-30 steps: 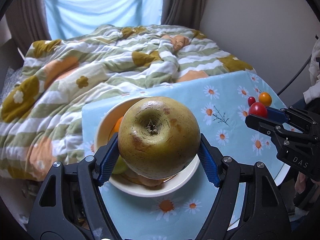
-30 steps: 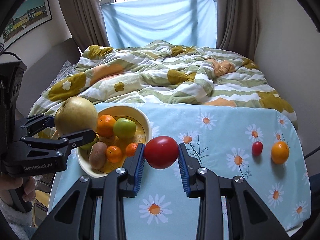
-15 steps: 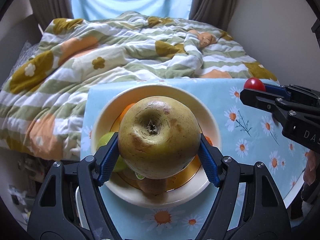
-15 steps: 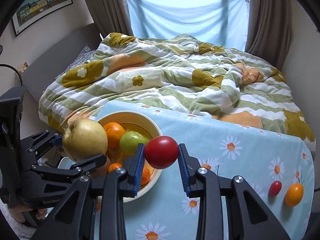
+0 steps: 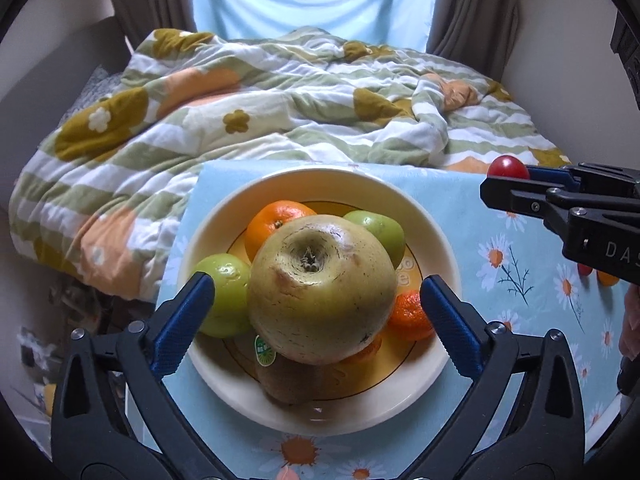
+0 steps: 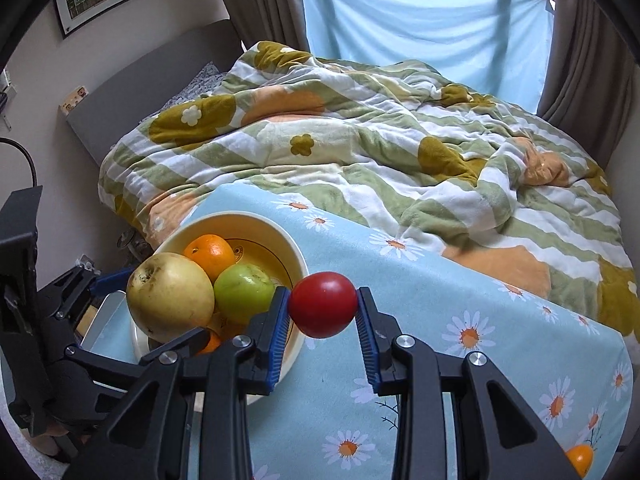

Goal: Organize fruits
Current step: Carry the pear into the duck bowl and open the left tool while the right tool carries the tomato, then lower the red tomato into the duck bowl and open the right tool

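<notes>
left gripper [image 5: 316, 308] jaws just opened, pear [image 5: 322, 288] loose between them on fruit pile in bowl [image 5: 436, 236] | right gripper [image 6: 323, 312] clamps tomato [image 6: 322, 305] | bowl lies just left of tomato, right hand delivers next

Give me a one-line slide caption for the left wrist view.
Left gripper just opened, big yellow-green pear resting on fruit in bowl.

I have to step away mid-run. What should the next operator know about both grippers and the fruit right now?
Left gripper: jaws have just been opening, pads clear of the big yellow-green fruit, which sits on the pile in the bowl.
Right gripper: shut on the red tomato, beside the bowl rim.
Done: large fruit delivered.
Left: drop the tomato in; fetch the small red and orange fruit on the tablecloth.
</notes>
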### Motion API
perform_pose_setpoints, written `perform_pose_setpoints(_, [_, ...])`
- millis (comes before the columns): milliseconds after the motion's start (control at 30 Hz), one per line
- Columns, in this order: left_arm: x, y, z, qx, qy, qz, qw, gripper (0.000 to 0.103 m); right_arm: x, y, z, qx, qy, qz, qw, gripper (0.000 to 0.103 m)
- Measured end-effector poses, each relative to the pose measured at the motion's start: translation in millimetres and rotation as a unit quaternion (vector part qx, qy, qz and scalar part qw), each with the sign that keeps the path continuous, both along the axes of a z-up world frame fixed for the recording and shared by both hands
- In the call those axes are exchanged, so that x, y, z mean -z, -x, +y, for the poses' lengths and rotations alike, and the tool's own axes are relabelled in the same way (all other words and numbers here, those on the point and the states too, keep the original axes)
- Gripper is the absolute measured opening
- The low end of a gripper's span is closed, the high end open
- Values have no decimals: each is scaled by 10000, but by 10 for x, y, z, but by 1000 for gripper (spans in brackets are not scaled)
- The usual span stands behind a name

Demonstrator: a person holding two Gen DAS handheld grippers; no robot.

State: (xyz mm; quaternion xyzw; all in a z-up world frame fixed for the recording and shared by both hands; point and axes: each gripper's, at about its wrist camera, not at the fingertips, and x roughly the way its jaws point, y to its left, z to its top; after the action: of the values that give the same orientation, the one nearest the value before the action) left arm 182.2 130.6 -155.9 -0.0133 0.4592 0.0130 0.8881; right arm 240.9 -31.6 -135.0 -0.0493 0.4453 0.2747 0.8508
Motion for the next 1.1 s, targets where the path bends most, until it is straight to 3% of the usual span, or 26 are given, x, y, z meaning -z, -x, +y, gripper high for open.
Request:
perform_pose_setpoints(333, [-121,174,41,-337,-23,72,9994,103,-10,-29,10,-527,-156,113,9984,30])
perform_pose_setpoints(567, [-84,344,105,-652,76,165,9977,103,157,-18,158,-1063,-236,330,9935,30])
perform_pose_setpoints(867, [-29,471,105,-854,98,227,9960,103,342,-4,203,-1191,-323,454,9913,31])
perform_pose_setpoints(933, [-31,504,113,-914,140,227,9955,103,326,8,183,-1221,-403,422,9908,51])
perform_pose_setpoints(967, [-32,520,116,-937,170,228,9952,103,312,21,172,-1247,-450,391,9904,74])
perform_pose_setpoints(1000, [-29,532,119,-950,195,239,9950,103,297,36,165,-1259,-483,355,9902,88])
perform_pose_setpoints(1100, [-31,566,108,-944,203,278,9949,103,272,72,149,-1186,-419,254,9917,91])
